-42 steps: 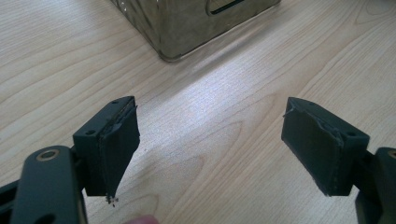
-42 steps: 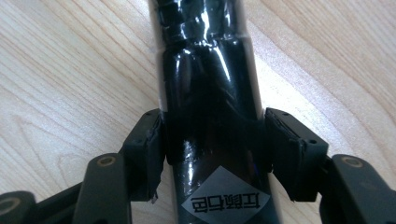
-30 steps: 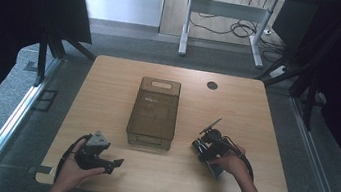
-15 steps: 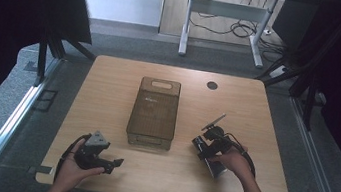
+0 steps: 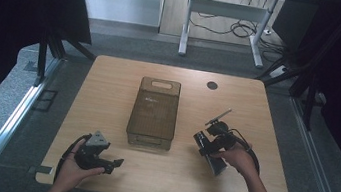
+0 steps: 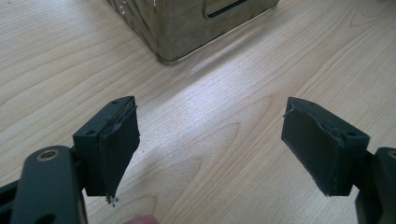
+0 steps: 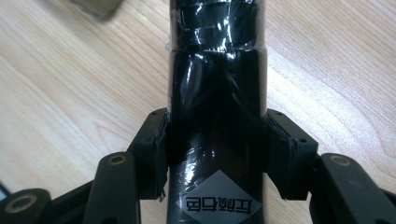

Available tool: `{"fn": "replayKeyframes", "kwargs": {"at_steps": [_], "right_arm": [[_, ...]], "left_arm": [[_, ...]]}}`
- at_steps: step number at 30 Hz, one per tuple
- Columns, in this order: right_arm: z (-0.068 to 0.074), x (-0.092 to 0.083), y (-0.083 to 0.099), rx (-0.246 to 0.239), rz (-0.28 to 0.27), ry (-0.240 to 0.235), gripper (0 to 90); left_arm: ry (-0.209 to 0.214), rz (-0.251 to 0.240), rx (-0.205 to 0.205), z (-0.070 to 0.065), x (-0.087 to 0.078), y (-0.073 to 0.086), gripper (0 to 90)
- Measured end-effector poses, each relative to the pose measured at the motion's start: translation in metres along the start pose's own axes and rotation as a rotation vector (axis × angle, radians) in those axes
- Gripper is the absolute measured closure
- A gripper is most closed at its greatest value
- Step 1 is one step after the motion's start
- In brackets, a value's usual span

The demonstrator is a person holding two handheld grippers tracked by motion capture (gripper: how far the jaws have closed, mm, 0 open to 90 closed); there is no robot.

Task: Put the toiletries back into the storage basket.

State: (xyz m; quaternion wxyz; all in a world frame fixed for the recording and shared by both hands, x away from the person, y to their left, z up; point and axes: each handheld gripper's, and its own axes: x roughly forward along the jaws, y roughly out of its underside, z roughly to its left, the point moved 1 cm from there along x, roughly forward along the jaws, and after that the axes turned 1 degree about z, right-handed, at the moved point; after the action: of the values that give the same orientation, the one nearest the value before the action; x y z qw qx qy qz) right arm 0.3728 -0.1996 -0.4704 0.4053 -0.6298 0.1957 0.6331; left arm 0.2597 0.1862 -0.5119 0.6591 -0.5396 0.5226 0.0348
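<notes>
Item one: a black, glossy, tape-wrapped block with a white diamond label printed in dark characters [image 7: 217,116]. I am holding it in my right gripper [image 7: 217,154]; the two black pads [image 7: 159,149] are pressing on its opposite flanks, so the jaws are standing partly apart and clamped on the block. In the right gripper view the block is running straight up between the jaws, over bare wood. In the high view the right gripper [image 5: 209,144] is sitting at the right of the table's near half, just beside the box, my hand [image 5: 235,158] wrapping it from behind; a dark block end is sticking out toward the near edge, and I cannot tell whether it is touching the wood.

Item two: a translucent brown plastic box, rectangular, with a slotted handle at its far end [image 5: 153,111]. It is lying lengthwise at the middle of the table, apart from both grippers.

Item three: my left gripper [image 6: 210,144]. Its jaws are standing wide with nothing between them, bare wood showing in the gap, a corner of the box ahead. In the high view it [image 5: 113,163] is resting near the near-left corner, pointing right.

Item four: a light wooden table [image 5: 109,87] with a round black hole [image 5: 212,85] near its far right.
</notes>
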Motion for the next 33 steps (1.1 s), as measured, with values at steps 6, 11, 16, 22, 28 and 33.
{"fn": "replayKeyframes", "kwargs": {"at_steps": [6, 11, 16, 22, 28, 33], "right_arm": [[0.003, -0.009, -0.004, -0.007, -0.007, -0.011, 46.4], [0.005, -0.014, -0.008, -0.007, -0.01, -0.027, 46.5], [0.007, -0.02, -0.013, -0.012, -0.027, -0.031, 46.7], [0.01, -0.029, -0.021, -0.002, -0.04, -0.049, 47.0], [0.012, -0.035, -0.029, -0.007, -0.049, -0.053, 47.0], [0.015, -0.04, -0.036, -0.01, -0.054, -0.063, 47.1]], "left_arm": [[0.0, -0.003, 0.002, 0.0, -0.001, 0.0, 19.5], [0.0, -0.004, 0.003, 0.001, -0.002, 0.0, 19.4], [0.001, -0.005, 0.003, 0.001, -0.002, 0.0, 19.4], [0.002, -0.009, 0.004, 0.001, -0.003, 0.0, 19.4], [0.002, -0.009, 0.0, 0.002, -0.003, 0.0, 19.4], [0.002, -0.013, 0.0, 0.003, -0.005, 0.0, 19.4]]}}
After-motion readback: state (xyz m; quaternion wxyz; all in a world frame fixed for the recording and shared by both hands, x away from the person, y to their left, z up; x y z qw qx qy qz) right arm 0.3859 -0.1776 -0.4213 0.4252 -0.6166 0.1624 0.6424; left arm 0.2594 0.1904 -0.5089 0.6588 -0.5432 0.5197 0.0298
